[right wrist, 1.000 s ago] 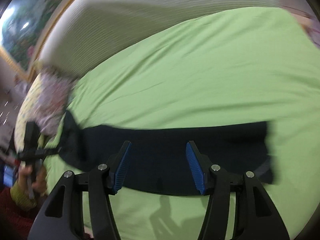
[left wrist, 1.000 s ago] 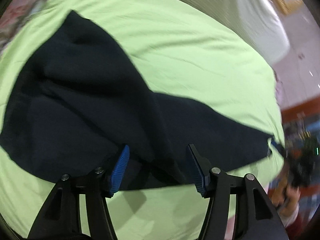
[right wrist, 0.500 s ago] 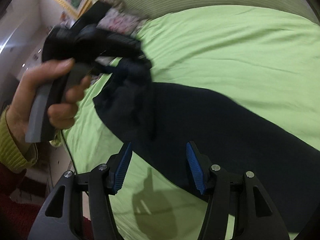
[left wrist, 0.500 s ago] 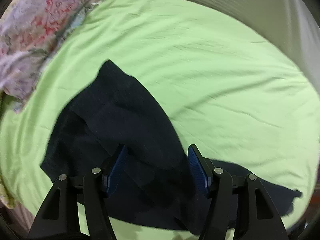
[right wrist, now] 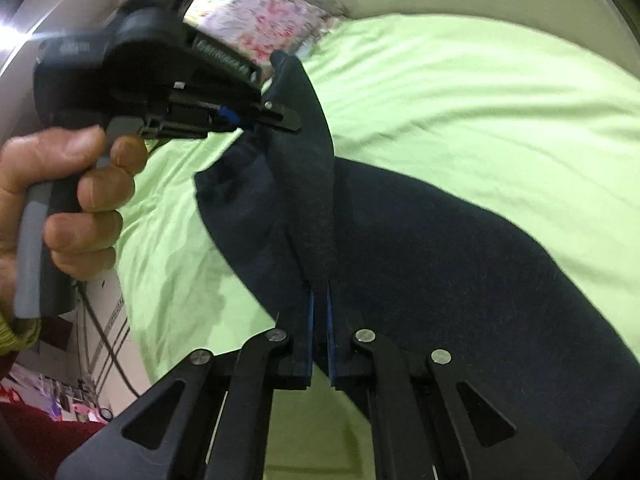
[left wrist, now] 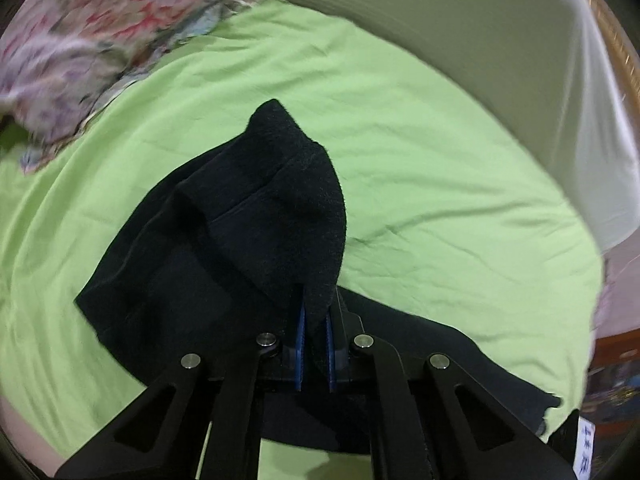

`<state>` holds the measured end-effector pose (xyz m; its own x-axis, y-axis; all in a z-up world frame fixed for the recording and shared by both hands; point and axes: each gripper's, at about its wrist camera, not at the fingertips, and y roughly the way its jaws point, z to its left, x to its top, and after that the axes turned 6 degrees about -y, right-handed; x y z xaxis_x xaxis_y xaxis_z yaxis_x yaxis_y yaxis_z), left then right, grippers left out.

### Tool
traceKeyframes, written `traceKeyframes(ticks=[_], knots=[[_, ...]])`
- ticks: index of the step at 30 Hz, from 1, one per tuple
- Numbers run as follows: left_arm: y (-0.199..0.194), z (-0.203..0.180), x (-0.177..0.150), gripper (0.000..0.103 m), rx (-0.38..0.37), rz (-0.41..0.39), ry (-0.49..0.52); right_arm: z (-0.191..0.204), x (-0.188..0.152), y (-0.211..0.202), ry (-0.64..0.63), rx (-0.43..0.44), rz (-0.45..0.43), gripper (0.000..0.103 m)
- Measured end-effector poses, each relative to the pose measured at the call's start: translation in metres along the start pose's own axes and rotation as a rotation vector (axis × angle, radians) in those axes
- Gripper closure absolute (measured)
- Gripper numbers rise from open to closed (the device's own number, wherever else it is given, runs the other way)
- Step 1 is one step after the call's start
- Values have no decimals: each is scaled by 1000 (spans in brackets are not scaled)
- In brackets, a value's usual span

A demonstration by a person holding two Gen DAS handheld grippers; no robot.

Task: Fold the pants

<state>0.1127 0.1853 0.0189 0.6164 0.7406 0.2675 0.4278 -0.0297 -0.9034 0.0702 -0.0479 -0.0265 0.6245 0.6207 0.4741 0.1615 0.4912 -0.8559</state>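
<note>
So both grippers have a bite of the dark navy pants [left wrist: 224, 264] at this point. The left gripper [left wrist: 315, 336] has its blue-padded fingers [left wrist: 300, 344] pressed together on a raised fold of the fabric, which tents up in front of the camera into a rounded peak. The right gripper [right wrist: 320, 328] is doing the same thing, its fingers [right wrist: 309, 332] pinched tight on a ridge of cloth that runs straight up away from the lens.

From the right wrist view you can see the left gripper [right wrist: 276, 114] from the side, held by the person's left hand [right wrist: 68, 196], which is wrapped around the grey handle. Its tip sits right at the upper edge of the pants, with the cloth hanging down off it. That part is a bit blurry, so I can't make out exactly how much fabric is caught there.

The rest of the pants lie spread on the light green bed sheet [left wrist: 440, 184], with a long dark stretch running off to the right and toward the lower right corner in the right wrist view. The sheet has soft wrinkles. A floral pillow [left wrist: 92, 40] sits at the upper left of the bed, well apart from the pants, and a pale ribbed headboard [left wrist: 460, 28] curves behind it
</note>
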Motion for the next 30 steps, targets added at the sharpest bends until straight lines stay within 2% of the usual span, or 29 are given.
traceKeyframes(ticks=[3, 9, 13, 17, 30], knots=[[-16, 22, -7, 97, -105, -12, -58, 13, 3, -7, -45, -8, -5, 97], [-27, 63, -26, 97, -206, -38, -123, 25, 3, -10, -104, -41, 30, 97], [-30, 73, -36, 97, -224, -66, -118, 33, 4, -2, -147, -71, 70, 97], [-27, 99, -46, 97, -244, -54, -164, 38, 4, 9, -187, -95, 115, 97], [4, 144, -55, 96, -224, -23, -243, 41, 2, 36, -204, -142, 198, 97]])
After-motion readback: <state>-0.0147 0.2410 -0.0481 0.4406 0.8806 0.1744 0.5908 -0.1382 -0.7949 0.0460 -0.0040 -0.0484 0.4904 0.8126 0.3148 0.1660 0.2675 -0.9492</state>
